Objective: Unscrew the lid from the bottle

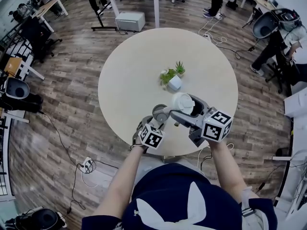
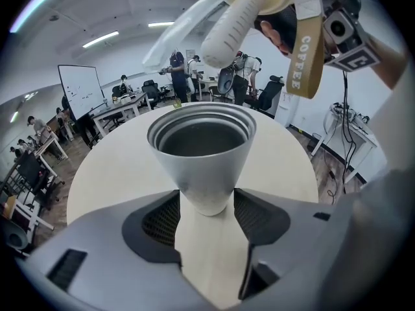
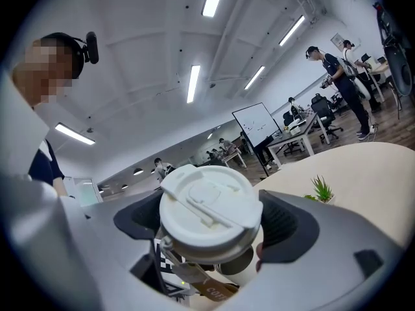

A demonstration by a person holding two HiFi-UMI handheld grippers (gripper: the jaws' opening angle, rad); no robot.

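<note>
A silver metal bottle [image 1: 160, 113] stands with its mouth open near the front edge of the round table [image 1: 134, 66]. My left gripper [image 1: 159, 121] is shut on its narrow base; in the left gripper view the pads of that gripper [image 2: 206, 206] press both sides of the bottle [image 2: 204, 148]. The white lid [image 1: 183, 103] sits off the bottle, just above and to the right of its mouth, with my right gripper [image 1: 186, 111] shut on it. The right gripper view shows the lid [image 3: 209, 212] filling the jaws of that gripper [image 3: 211, 229]. A tan strap [image 2: 303, 57] printed COFFEE hangs from the lid [image 2: 249, 5].
A small potted plant [image 1: 172, 78] in a white pot stands on the table just beyond the bottle. Around the table are desks, chairs, floor cables and several people. A white box [image 1: 130, 20] sits on the floor at the far side.
</note>
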